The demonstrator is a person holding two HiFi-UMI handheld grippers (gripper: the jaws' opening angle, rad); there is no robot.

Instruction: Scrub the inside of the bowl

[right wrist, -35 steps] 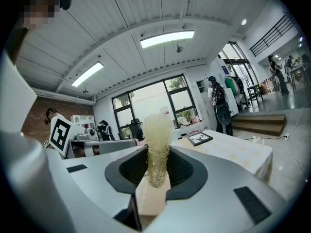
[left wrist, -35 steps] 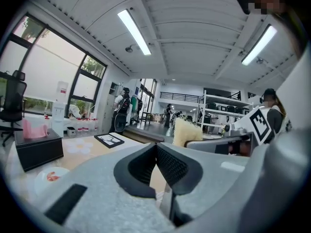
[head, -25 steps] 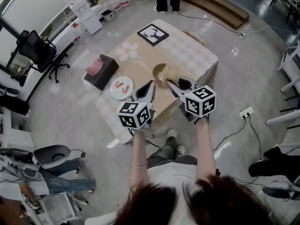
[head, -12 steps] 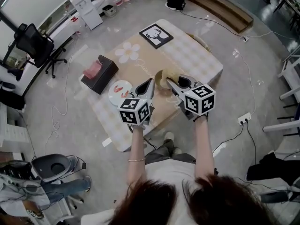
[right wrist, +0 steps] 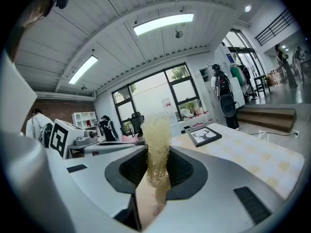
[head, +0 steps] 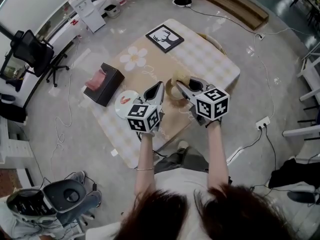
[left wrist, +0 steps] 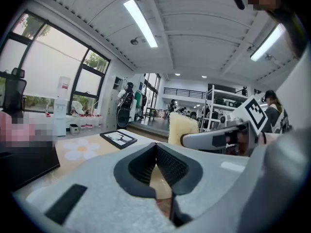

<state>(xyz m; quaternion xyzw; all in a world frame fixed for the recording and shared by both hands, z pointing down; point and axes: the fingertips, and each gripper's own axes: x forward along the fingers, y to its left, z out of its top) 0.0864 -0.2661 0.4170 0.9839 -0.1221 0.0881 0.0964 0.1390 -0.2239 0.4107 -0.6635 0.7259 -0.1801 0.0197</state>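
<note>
A tan bowl [head: 170, 90] stands near the front of the table, half hidden behind both gripper tips. My right gripper [head: 179, 85] is shut on a pale yellow mesh scrubber [right wrist: 156, 144], which sticks up from its jaws at the bowl's near right rim. In the left gripper view the scrubber [left wrist: 183, 127] shows at right, beside the right gripper. My left gripper [head: 160, 84] is shut with nothing in it, just left of the bowl. The bowl is out of sight in both gripper views.
The table has a checked cloth [head: 210, 59] with a daisy print [head: 134, 58]. On it are a framed deer picture [head: 164, 38] at the back, a dark tissue box [head: 104, 84] at left and a white plate [head: 125, 104]. Cables, a power strip and chairs lie around.
Both grippers have moved a little further in over the table, side by side. The right one still holds the scrubber and the left one stays shut.
</note>
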